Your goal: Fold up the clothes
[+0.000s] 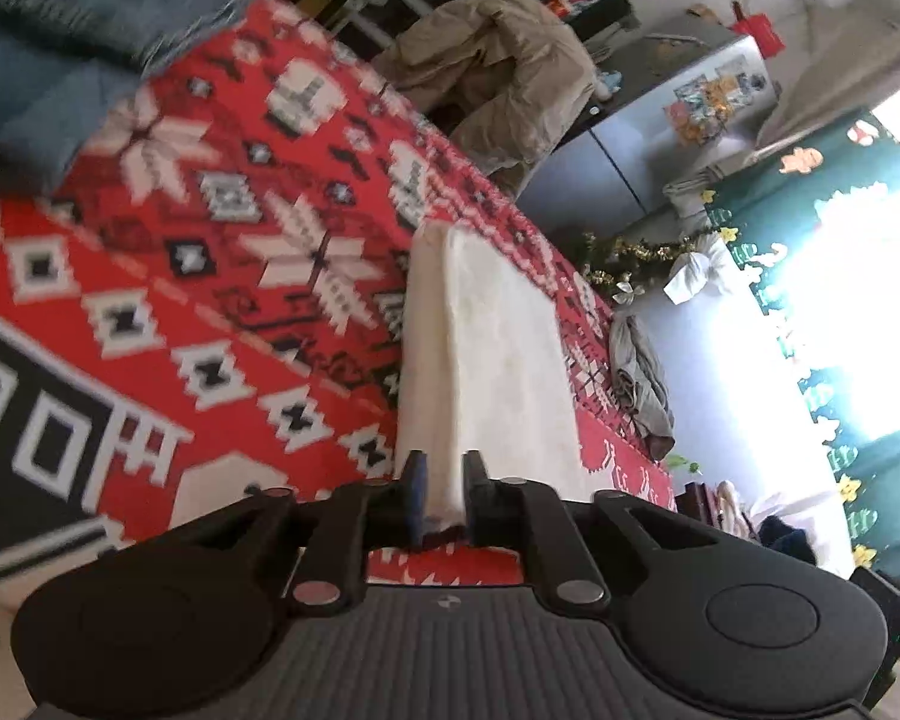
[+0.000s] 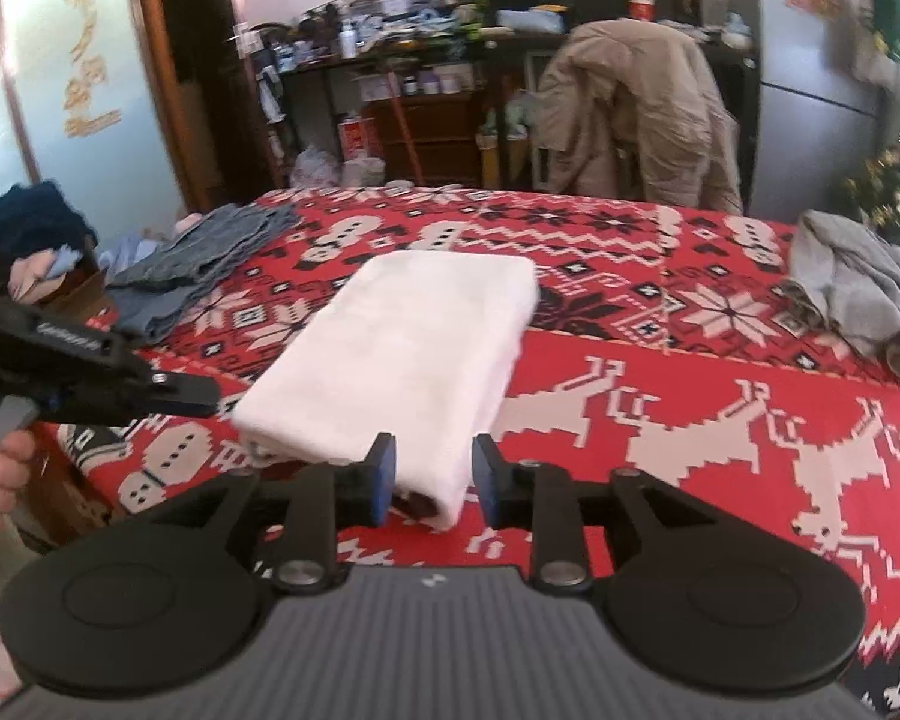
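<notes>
Looking along my right gripper (image 2: 433, 477), I see its jaws spread, the near corner of the folded white cloth (image 2: 402, 354) lying between the pads without being pinched. My left gripper (image 1: 444, 495) is parted too, the cloth's near edge sitting in its gap; I cannot tell whether a pad brushes it. That cloth rests on the red patterned blanket (image 2: 690, 420), toward its near edge. A grey garment (image 2: 858, 282) lies crumpled at the right edge, and folded blue-grey clothes (image 2: 204, 258) sit near the far left corner.

free: red blanket (image 2: 690, 420) right of white cloth (image 2: 402, 348) | blocked: grey garment (image 2: 852, 282) far right
</notes>
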Motion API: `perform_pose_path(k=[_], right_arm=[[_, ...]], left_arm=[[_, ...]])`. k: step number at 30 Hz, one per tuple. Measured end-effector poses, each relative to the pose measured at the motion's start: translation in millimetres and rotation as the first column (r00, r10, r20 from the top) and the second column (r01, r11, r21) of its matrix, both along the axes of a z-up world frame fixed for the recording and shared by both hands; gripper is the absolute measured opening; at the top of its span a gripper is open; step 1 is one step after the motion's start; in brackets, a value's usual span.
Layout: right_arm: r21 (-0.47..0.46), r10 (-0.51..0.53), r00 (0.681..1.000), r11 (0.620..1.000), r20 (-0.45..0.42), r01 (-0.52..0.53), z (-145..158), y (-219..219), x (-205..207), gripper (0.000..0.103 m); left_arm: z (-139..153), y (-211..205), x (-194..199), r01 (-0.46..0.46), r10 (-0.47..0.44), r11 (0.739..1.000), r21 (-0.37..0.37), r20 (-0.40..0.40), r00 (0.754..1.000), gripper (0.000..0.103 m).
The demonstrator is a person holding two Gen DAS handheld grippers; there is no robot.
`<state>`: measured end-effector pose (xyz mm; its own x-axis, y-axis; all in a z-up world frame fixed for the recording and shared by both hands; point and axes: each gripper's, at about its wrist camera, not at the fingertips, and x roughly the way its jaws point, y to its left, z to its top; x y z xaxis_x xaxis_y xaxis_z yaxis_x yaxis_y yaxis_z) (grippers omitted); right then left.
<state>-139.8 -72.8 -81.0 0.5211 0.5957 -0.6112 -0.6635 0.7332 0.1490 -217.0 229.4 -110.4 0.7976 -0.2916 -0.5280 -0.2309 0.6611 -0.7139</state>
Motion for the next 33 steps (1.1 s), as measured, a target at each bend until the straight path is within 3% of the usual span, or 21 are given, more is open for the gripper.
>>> perform_pose_path(k=[2, 5, 7, 11, 16, 23, 26, 27, 31, 33], right_arm=[[0.014, -0.006, 1.0, 1.0, -0.012, 0.007, 2.2, -1.5, 5.3, 0.039], [0.016, -0.002, 1.0, 1.0, 0.011, 0.002, 8.0, 1.3, 13.5, 0.038], [0.018, 0.005, 1.0, 1.0, 0.027, -0.006, 10.9, 7.5, 20.0, 0.02], [0.035, 0.016, 1.0, 0.999, 0.024, -0.017, 9.6, 26.9, 38.6, 0.015], [0.034, 0.033, 0.999, 0.999, -0.017, -0.032, -1.7, 57.3, 71.0, 0.016], [0.043, 0.032, 0.997, 0.999, -0.068, -0.029, -17.2, 73.8, 111.7, 0.018], [0.041, 0.034, 0.997, 0.999, -0.071, -0.031, -22.1, 79.1, 128.7, 0.011], [0.046, 0.035, 0.997, 0.998, -0.073, -0.031, -23.3, 81.3, 134.2, 0.006], [0.031, 0.026, 0.998, 0.999, -0.058, -0.024, -26.0, 93.0, 154.1, 0.006], [0.014, -0.011, 1.0, 1.0, -0.028, 0.011, -25.4, 95.3, 165.3, 0.006]], left_arm=[[10.4, -2.9, 5.3, -0.007, 0.006, 0.999, 0.048, 0.032, 0.999, 0.028], [24.3, -11.9, 26.0, 0.028, -0.039, 0.991, 0.129, 0.084, 0.996, 0.025], [27.1, -18.5, 45.8, 0.084, -0.099, 0.986, 0.144, 0.102, 0.99, 0.016], [27.8, -32.7, 89.6, 0.13, -0.156, 0.96, 0.248, 0.091, 0.984, 0.014], [10.3, -23.9, 142.4, 0.168, -0.174, 0.954, 0.25, 0.004, 0.985, 0.013], [3.5, -6.0, 177.1, 0.161, -0.162, 0.951, 0.266, -0.016, 0.987, 0.009], [3.3, -1.3, 187.2, 0.158, -0.159, 0.948, 0.276, -0.016, 0.987, 0.009], [4.4, -2.7, 188.4, 0.157, -0.16, 0.941, 0.3, -0.014, 0.987, 0.009], [12.0, -13.0, 188.6, 0.154, -0.166, 0.894, 0.422, -0.007, 0.986, 0.009], [16.7, -15.6, 184.9, 0.153, -0.172, 0.883, 0.443, 0.001, 0.985, 0.019]])
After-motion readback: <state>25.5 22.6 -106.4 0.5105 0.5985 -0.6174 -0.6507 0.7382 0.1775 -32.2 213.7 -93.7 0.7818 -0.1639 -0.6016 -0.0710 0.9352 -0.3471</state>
